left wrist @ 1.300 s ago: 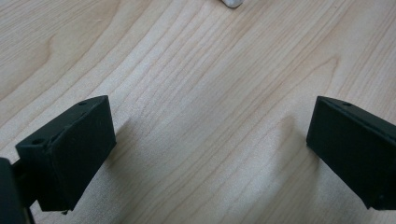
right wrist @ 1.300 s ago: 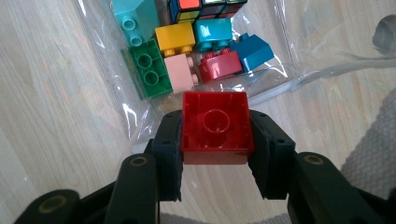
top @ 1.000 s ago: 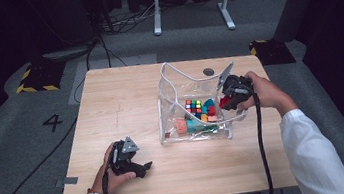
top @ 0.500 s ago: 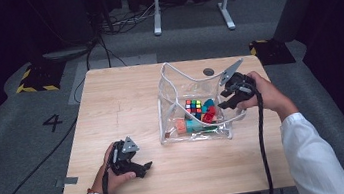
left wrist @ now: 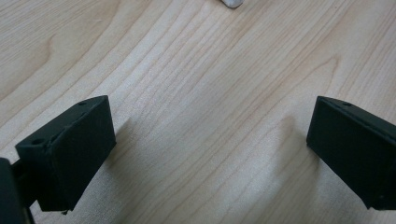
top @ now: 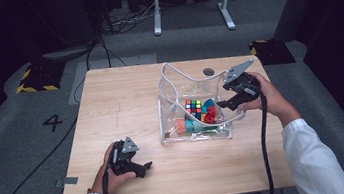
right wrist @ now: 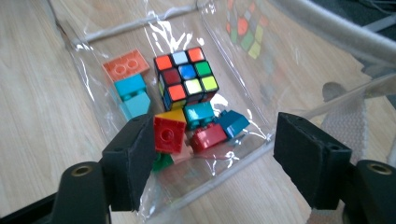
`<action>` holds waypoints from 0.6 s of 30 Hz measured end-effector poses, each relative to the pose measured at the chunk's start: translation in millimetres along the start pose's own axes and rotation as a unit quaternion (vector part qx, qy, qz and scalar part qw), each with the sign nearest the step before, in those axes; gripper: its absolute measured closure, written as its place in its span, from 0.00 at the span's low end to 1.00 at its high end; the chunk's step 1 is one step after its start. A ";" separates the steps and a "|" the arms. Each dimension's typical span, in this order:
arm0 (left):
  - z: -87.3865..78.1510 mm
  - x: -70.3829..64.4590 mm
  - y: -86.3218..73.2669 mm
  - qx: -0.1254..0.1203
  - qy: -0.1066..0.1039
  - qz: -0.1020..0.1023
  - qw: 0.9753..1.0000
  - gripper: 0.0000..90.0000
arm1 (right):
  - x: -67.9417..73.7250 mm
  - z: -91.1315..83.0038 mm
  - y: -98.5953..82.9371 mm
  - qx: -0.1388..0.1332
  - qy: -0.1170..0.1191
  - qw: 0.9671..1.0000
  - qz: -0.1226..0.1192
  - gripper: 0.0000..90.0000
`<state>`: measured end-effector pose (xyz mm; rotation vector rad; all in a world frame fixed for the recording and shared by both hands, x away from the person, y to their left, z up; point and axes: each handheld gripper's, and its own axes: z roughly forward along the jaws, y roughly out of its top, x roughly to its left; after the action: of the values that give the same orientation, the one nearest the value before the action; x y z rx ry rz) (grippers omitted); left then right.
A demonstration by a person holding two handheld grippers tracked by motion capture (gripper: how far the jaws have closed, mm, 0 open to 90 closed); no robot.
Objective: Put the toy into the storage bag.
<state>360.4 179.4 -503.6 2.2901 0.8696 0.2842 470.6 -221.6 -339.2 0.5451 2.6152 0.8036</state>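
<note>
Right gripper (right wrist: 212, 163) wide open over bag (top: 172, 97) rim, cube (right wrist: 187, 77) and bricks (right wrist: 205, 128) just ahead; left gripper (left wrist: 210, 154) wide, on table (left wrist: 196, 70).

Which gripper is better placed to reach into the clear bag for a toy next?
Right. The right gripper hangs open at the clear bag, its jaws framing the red brick and puzzle cube. The left gripper rests open on bare table, away from the bag.

"4" on the floor (top: 55, 122)
</note>
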 end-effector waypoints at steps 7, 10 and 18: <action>0.0 0.0 0.0 0.000 0.000 0.000 1.000 0.01 | 3.8 -12.5 -3.5 -0.040 -0.035 0.998 0.037 0.30; 0.0 0.0 0.0 0.000 0.000 0.000 1.000 0.01 | 3.0 -20.8 -8.3 -0.059 -0.043 0.996 0.045 0.30; 0.0 0.0 0.0 0.000 0.000 0.000 1.000 0.01 | 5.2 -33.7 -17.9 -0.081 -0.056 0.993 0.067 0.28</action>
<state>360.3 179.4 -503.6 2.2901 0.8696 0.2841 447.0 -248.3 -324.7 0.7043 2.4058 0.9877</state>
